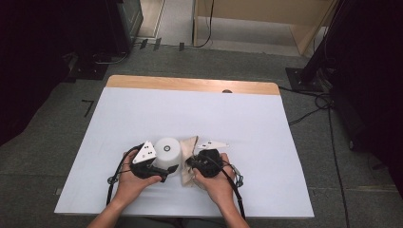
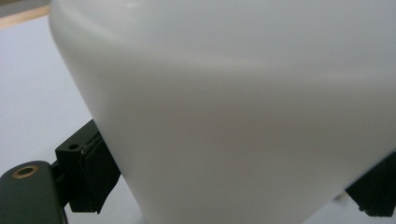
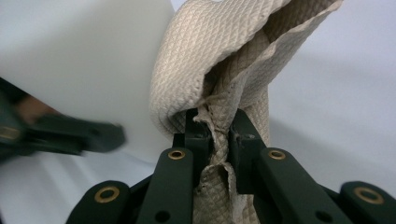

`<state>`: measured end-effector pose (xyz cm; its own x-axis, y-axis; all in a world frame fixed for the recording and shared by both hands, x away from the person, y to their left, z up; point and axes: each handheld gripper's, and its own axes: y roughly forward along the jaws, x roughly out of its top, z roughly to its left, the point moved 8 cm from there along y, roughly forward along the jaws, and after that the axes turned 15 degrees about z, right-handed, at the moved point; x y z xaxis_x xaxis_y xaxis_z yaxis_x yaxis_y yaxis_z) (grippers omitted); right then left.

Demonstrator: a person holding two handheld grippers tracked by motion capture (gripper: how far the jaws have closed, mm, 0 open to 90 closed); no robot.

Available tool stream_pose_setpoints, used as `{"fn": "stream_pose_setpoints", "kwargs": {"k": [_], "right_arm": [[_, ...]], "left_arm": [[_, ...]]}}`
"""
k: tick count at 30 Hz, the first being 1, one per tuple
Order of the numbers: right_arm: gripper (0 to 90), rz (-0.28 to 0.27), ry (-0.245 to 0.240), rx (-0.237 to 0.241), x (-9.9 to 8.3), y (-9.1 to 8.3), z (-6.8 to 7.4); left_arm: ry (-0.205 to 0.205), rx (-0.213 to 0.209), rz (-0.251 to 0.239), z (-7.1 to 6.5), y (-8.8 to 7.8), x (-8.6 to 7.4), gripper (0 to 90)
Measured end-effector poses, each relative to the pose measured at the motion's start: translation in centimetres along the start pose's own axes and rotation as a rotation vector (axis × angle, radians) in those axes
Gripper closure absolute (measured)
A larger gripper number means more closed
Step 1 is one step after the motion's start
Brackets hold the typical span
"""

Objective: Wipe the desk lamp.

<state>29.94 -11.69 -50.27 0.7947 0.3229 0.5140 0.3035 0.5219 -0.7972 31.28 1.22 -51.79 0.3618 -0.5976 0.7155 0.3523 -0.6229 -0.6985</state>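
Observation:
A white plastic cup [image 1: 167, 150] stands bottom-up near the table's front edge, and in the left gripper view its smooth wall [image 2: 243, 107] looms close. My left gripper [image 1: 169, 168] [image 2: 229, 186] is shut on the cup, one pad on each side of its wall. Right of the cup hangs a beige, waffle-textured paper towel [image 1: 191, 148] [image 3: 210, 60], crumpled and folded. My right gripper [image 1: 190, 163] [image 3: 218, 133] is shut on a bunched part of the towel, and the towel touches the cup's side. The left gripper's jaw shows blurred at the left of the right gripper view.
The table carries a white cover [image 1: 190, 111], with a bare wooden strip [image 1: 190, 84] along the far edge and a small dark spot [image 1: 227, 91] on it. Cables [image 1: 309, 114] and black stands lie on the grey floor around the table.

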Motion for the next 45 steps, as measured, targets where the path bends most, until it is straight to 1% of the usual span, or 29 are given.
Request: {"fn": "stream_pose_setpoints", "kwargs": {"k": [1,2,3,6,7,9,11,12,16,18,21,24,25,30,31,33,35,37,39,41,43,44,45], "right_arm": [[81.9,-0.018,-0.013,-0.002,0.3,-0.6,0.2],[82.1,-0.028,-0.018,0.002,0.5,-1.2,0.5],[82.3,-0.042,-0.022,0.004,0.7,-1.8,0.8],[82.4,-0.082,-0.042,-0.002,1.2,-3.5,1.4],[82.4,-0.093,-0.049,-0.004,1.3,-4.1,1.6],[82.4,-0.105,-0.054,-0.006,1.4,-4.5,1.7],[82.4,-0.106,-0.056,-0.004,1.4,-4.5,1.7],[82.4,-0.101,-0.05,-0.003,1.4,-4.4,1.7],[82.4,-0.091,-0.05,-0.01,1.3,-3.7,1.6],[82.4,-0.078,-0.038,-0.013,1.1,-3.2,1.4],[82.5,-0.057,-0.035,-0.02,0.7,-2.2,1.0],[82.5,-0.022,-0.022,-0.037,0.1,-0.8,0.6],[82.5,-0.006,-0.014,-0.035,-0.1,-0.2,0.3],[82.5,0.082,0.012,-0.049,-1.6,2.8,-0.8],[82.5,0.092,0.017,-0.046,-1.8,3.1,-1.0],[82.5,0.09,0.024,-0.032,-1.8,3.3,-1.2],[82.5,0.093,0.024,-0.029,-1.8,3.3,-1.2],[82.5,0.093,0.021,-0.03,-1.8,3.3,-1.2],[82.3,0.097,0.023,-0.029,-1.8,3.4,-1.1],[82.2,0.097,0.022,-0.029,-1.8,3.4,-1.1],[82.2,0.096,0.023,-0.026,-1.8,3.4,-1.2],[82.1,0.094,0.023,-0.024,-1.8,3.4,-1.2],[82.2,0.094,0.024,-0.024,-1.8,3.4,-1.2]], "left_arm": [[0.024,-0.014,-0.003,0.0,0.0,0.0,7.9],[0.041,-0.04,-0.01,-0.1,0.1,0.0,7.9],[0.058,-0.053,-0.018,-0.2,0.2,0.1,7.9],[0.083,-0.093,-0.051,-0.4,0.5,0.2,8.0],[0.085,-0.098,-0.054,-0.4,0.5,0.2,8.0],[0.092,-0.109,-0.06,-0.4,0.6,0.2,8.0],[0.095,-0.109,-0.056,-0.4,0.6,0.2,8.0],[0.093,-0.108,-0.056,-0.4,0.6,0.2,8.0],[0.092,-0.108,-0.054,-0.4,0.6,0.2,8.0],[0.095,-0.106,-0.053,-0.4,0.6,0.2,8.0],[0.092,-0.108,-0.053,-0.4,0.6,0.2,8.0],[0.095,-0.109,-0.051,-0.4,0.6,0.2,8.0],[0.097,-0.108,-0.05,-0.4,0.6,0.2,8.0],[0.097,-0.113,-0.054,-0.4,0.6,0.2,7.9],[0.098,-0.113,-0.055,-0.3,0.6,0.2,7.9],[0.097,-0.112,-0.056,-0.3,0.6,0.2,7.9],[0.088,-0.106,-0.046,-0.4,0.6,0.2,7.8],[0.068,-0.074,-0.032,-0.4,0.4,0.1,7.7],[0.02,-0.027,-0.03,-0.4,0.2,0.0,7.5],[-0.035,0.027,-0.043,-0.5,0.1,-0.2,7.2],[-0.068,0.043,-0.045,-0.8,0.0,-0.1,4.5],[-0.087,0.058,-0.051,-0.9,-0.1,0.0,1.7],[-0.109,0.072,-0.061,-1.1,-0.2,0.1,1.1]]}}
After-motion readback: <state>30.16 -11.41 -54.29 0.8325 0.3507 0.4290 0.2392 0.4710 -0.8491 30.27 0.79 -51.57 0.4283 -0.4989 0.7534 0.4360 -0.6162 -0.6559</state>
